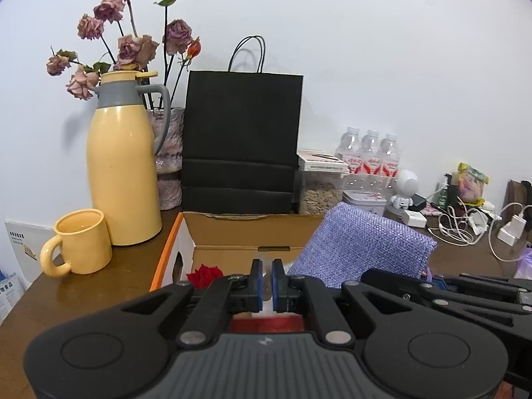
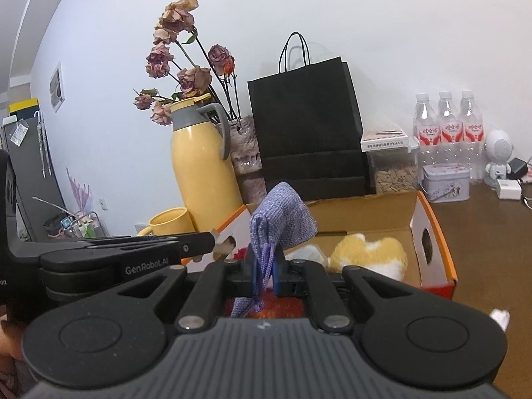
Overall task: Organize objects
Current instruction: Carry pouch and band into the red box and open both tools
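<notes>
My right gripper (image 2: 266,267) is shut on the drawstring end of a purple woven pouch (image 2: 282,219). The pouch hangs above the near left corner of an open cardboard box (image 2: 365,214) with orange edges. In the left wrist view the same pouch (image 1: 362,242) sticks up from the right gripper (image 1: 430,277) over the box (image 1: 232,222). My left gripper (image 1: 267,274) is shut just in front of the box; nothing clearly held shows between its pads. Inside the box lie a red rose (image 1: 204,274) and a yellow and white plush toy (image 2: 369,254).
A yellow thermos jug (image 1: 121,166) and a yellow mug (image 1: 81,241) stand left of the box. Behind it are a black paper bag (image 1: 241,139), dried roses (image 1: 133,46), a seed jar (image 1: 319,193), water bottles (image 1: 369,153), a tin (image 2: 445,181), and chargers with cables (image 1: 465,226).
</notes>
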The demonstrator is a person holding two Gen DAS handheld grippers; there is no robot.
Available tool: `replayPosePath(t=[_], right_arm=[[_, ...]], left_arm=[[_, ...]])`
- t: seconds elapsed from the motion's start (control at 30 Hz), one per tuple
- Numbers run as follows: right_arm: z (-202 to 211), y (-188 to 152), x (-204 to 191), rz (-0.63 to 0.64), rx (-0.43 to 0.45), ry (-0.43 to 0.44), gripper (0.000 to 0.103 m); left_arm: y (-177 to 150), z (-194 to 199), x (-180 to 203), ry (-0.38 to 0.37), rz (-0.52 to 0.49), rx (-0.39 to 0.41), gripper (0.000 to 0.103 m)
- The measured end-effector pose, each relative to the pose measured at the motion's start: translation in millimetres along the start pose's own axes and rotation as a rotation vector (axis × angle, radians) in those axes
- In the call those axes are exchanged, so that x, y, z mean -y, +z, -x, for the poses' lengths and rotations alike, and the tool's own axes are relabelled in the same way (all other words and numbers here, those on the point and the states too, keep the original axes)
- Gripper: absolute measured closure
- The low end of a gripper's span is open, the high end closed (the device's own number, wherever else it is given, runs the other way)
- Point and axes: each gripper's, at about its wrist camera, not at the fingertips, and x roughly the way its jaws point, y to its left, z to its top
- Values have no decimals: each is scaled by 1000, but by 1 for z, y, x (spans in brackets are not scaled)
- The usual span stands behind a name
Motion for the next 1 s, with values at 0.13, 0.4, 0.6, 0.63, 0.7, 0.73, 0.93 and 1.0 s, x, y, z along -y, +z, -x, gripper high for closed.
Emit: replayPosePath(t=[0.13, 0.4, 0.6, 0.63, 0.7, 0.73, 0.93, 1.0], right_arm=[[-24, 8, 6, -1, -10, -7, 94], [-71, 21, 30, -27, -26, -31, 95], [-99, 27, 43, -40, -43, -35, 95], [-104, 28, 44, -40, -47, -38, 95], [-112, 28, 47, -40, -57, -46, 95], [-117, 29, 48, -39, -64, -48, 95], [-130, 26, 54, -32, -95, -70, 95], [-132, 26, 56, -29, -102, -82, 94]], left_arm=[[10, -23, -6, 6, 9, -10, 99], [26, -66, -21, 2, 34, -27, 99], [37, -91, -29, 7, 33, -28, 99], [38, -94, -31, 5, 34, -33, 99], [38, -101, -34, 6, 33, -43, 99], [38, -105, -35, 8, 30, -47, 99], [36, -122, -38, 6, 9, -72, 99], [35, -125, -38, 8, 2, -77, 99]])
